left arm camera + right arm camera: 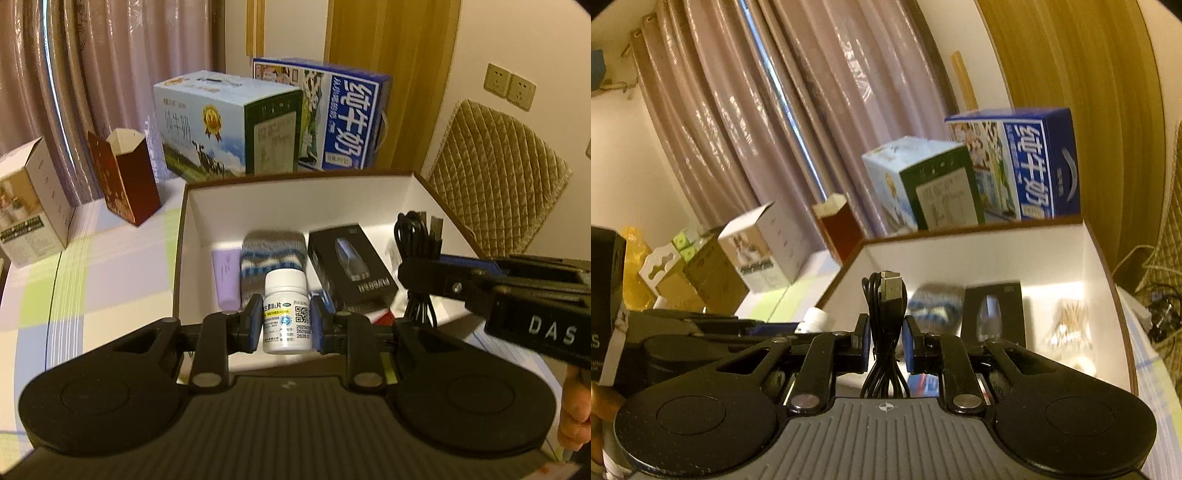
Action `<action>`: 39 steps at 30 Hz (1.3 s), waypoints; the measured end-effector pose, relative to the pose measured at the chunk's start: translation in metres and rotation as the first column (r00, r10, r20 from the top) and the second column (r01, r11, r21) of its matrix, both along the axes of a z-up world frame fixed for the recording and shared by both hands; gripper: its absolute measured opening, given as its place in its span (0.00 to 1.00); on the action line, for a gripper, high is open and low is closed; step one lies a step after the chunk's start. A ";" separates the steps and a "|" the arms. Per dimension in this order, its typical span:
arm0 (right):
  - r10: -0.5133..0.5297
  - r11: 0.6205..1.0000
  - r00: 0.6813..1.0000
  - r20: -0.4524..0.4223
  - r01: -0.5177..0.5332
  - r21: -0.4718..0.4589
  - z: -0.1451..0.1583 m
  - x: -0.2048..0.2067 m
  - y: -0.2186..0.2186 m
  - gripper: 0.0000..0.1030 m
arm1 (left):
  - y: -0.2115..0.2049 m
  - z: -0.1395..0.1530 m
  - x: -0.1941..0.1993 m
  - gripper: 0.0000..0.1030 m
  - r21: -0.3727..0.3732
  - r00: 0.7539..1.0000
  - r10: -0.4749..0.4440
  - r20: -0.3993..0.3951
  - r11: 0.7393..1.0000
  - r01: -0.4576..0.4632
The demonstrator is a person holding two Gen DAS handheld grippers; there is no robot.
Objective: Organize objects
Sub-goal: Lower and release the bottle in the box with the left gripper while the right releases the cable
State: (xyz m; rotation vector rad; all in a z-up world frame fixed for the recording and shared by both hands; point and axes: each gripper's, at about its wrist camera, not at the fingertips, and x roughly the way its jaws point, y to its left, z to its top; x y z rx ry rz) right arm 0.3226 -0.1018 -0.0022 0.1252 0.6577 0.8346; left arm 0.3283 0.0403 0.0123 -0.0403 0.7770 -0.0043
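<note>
Bottle (286,314) above box rim (295,177)

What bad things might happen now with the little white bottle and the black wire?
The left gripper pinches the round white bottle only by its sides, so it might slip or twist out. The black cable in the right gripper hangs in loose loops that might catch on the white box rim or on the left gripper close beside it.

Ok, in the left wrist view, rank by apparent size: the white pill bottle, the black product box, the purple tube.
1. Black product box
2. White pill bottle, though it sits nearest the camera, held in the left gripper, which inflates it
3. Purple tube, partly hidden
</note>
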 end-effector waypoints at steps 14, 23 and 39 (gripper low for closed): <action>-0.046 0.998 0.999 -0.022 0.045 -0.038 -0.010 0.077 0.038 0.14 | 0.026 -0.023 0.081 0.22 -0.038 0.997 0.042 -0.067 0.998 -0.045; -0.055 0.995 0.997 -0.062 0.050 -0.081 -0.036 0.106 0.054 0.14 | 0.035 -0.046 0.113 0.22 -0.042 0.992 0.059 -0.111 0.997 -0.064; -0.073 0.993 0.987 -0.143 0.060 -0.097 -0.061 0.139 0.064 0.14 | 0.043 -0.069 0.149 0.40 -0.048 0.988 0.065 -0.140 0.996 -0.073</action>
